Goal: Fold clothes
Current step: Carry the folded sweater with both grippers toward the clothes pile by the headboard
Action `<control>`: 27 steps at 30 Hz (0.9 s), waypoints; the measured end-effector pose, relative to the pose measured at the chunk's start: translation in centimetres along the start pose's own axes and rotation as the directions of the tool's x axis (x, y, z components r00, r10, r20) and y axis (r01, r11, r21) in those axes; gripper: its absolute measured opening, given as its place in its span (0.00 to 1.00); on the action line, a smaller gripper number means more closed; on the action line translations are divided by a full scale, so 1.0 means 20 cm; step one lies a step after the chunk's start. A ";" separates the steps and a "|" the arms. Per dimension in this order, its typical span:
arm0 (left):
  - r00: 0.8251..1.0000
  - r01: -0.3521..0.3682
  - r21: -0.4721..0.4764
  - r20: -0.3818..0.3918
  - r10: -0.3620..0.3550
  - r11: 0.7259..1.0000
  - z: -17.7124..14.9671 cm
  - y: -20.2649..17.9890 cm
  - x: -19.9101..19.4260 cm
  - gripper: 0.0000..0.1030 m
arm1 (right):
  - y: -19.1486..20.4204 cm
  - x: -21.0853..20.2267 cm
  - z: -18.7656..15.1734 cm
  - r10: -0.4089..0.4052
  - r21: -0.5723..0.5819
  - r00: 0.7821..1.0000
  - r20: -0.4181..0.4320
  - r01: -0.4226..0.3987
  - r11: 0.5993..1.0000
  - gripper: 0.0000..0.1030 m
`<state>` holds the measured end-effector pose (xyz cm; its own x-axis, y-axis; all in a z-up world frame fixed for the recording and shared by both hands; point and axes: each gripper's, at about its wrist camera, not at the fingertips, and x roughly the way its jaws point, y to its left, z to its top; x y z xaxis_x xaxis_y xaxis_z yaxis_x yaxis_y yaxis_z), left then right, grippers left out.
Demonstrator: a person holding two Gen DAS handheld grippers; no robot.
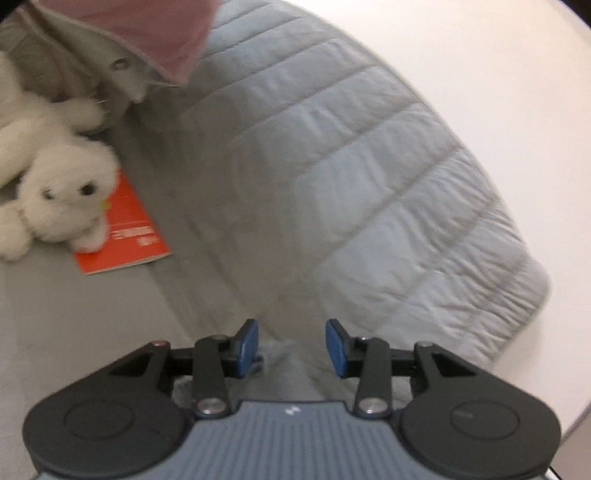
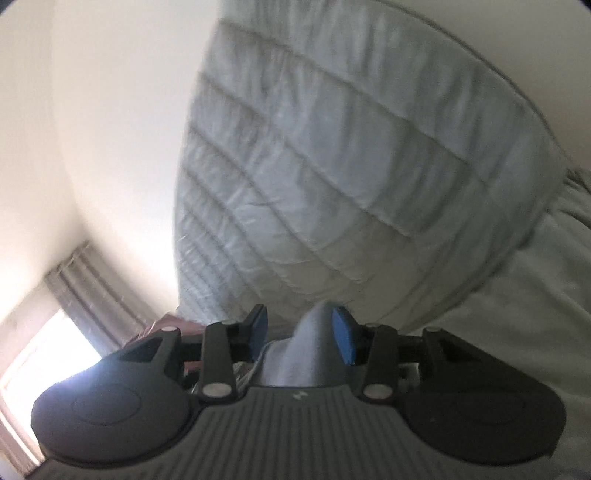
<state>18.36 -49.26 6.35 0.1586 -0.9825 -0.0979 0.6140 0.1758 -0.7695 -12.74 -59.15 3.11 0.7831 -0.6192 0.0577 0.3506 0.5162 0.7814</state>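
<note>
Quilted jacket (image 1: pixel 332 177), left fingers (image 1: pixel 248 347) parted, level

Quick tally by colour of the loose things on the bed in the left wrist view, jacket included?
Pale blue: 1, the quilted padded jacket
White: 1, the fluffy plush toy animal
Orange-red: 1, the thin booklet
Pink: 1, the soft cloth at the top edge
Total: 4

A white plush toy (image 1: pixel 59 192) lies on a grey bed (image 1: pixel 74 332), partly covering an orange booklet (image 1: pixel 129 229). A grey curtain (image 2: pixel 96 291) hangs beside a bright window (image 2: pixel 48 350).
</note>
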 end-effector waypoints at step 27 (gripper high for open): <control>0.891 -0.431 0.216 -0.051 0.451 0.876 -0.26 -0.14 -0.32 0.52 | 0.28 -0.10 0.03 -0.080 -0.157 0.983 -0.165 0.054 0.986 0.53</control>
<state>11.55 -43.88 5.82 0.3787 -0.7994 -0.4665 0.6367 0.5908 -0.4956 -12.72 -55.41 7.73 0.8266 -0.5523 -0.1085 0.4688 0.5688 0.6758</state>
